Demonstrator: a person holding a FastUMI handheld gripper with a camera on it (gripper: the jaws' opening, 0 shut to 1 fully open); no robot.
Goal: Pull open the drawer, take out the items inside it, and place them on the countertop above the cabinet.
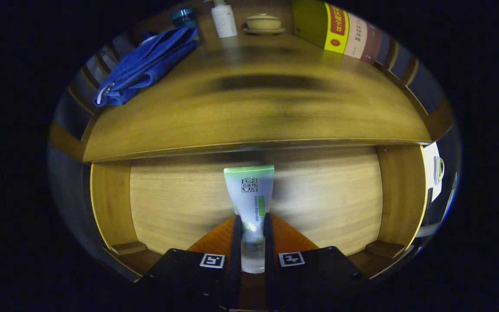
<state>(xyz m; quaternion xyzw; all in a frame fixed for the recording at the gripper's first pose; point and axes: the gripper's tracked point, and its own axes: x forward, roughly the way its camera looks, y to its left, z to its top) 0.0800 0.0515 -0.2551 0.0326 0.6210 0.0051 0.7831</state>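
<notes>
The gripper (251,225) is clamped on a green-and-white tube (249,203) — both fingers press its sides — low in the centre of the frame, over the open drawer (319,195). Above it spreads the wooden countertop (254,108), with a blue cloth (145,65) upper left, a white bottle (224,19) and lidded bowl (263,22) at top centre, and books (340,32) upper right.

gripper (250,225) | two thin, flat, upright fingers (236,242) | each on a broad dark matte block with small screws | square black-and-white marker tag (212,260) atop each block, beside each finger
</notes>
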